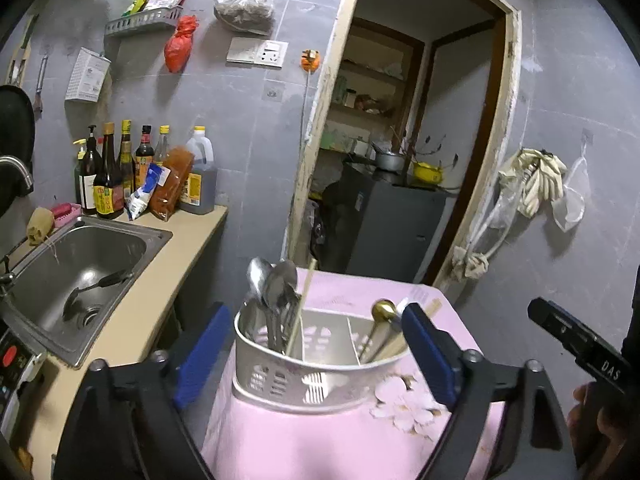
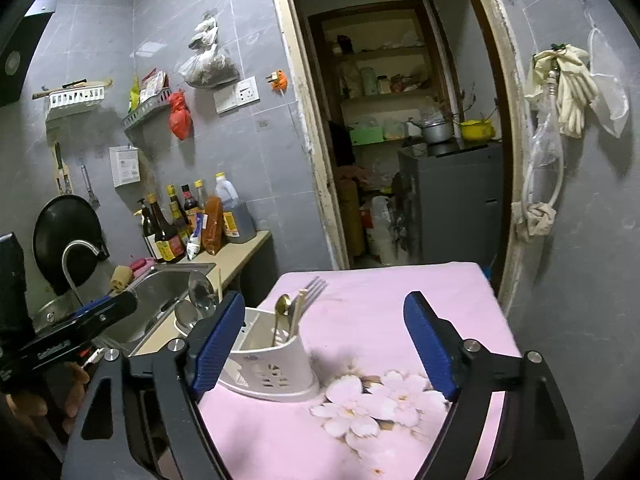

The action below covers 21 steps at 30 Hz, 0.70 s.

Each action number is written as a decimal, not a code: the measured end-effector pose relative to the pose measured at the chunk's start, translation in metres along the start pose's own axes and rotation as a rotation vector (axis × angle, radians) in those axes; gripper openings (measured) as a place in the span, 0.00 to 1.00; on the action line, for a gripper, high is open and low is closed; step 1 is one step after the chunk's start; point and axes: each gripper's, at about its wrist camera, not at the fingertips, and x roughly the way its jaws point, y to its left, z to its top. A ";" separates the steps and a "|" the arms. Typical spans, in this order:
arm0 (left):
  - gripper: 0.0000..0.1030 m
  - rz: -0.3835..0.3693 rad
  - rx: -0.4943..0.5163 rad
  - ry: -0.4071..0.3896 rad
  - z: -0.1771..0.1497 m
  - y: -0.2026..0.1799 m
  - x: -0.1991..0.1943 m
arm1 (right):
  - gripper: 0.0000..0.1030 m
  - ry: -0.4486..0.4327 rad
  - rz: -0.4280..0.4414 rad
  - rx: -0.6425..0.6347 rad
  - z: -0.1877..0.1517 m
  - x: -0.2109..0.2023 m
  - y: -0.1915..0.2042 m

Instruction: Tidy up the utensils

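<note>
Caddy sits on the pink cloth, toward its left edge, near the sink-side counter. White plastic, perforated walls, divided into compartments. Left compartment: steel spoons standing bowl-up, with one chopstick leaning among them. Right compartment: gold spoon, a fork with tines up, and pale chopsticks slanting out over the rim toward the right. Middle compartment looks bare, bottom slots visible.

Left gripper: blue pads spread wide, one each side of the caddy, not touching it as far as I can tell; nothing held. Caddy lies between the fingers in the left wrist view.

Right gripper: pads also wide apart, nothing between them but cloth. Hovers over the flower print, right of the caddy; its left pad overlaps the caddy in the right wrist view, contact unclear.

Each gripper shows at the edge of the other camera, black body with a hand on it.

Elsewhere: steel sink with a dark ladle lying in it, sauce bottles lined up at the counter's far end against the wall, open doorway behind the far edge of the cloth.
</note>
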 end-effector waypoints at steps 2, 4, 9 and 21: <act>0.93 -0.004 0.000 0.005 -0.003 -0.005 -0.009 | 0.82 -0.004 -0.008 -0.003 0.000 -0.007 -0.003; 0.97 -0.002 0.001 0.004 -0.005 -0.009 -0.016 | 0.87 -0.008 -0.015 -0.008 -0.001 -0.016 -0.007; 0.97 0.020 -0.004 -0.006 -0.009 -0.019 -0.035 | 0.99 -0.005 -0.032 -0.022 -0.005 -0.037 -0.015; 0.99 0.058 0.022 -0.033 -0.030 -0.044 -0.082 | 0.99 -0.010 -0.068 -0.004 -0.023 -0.106 -0.033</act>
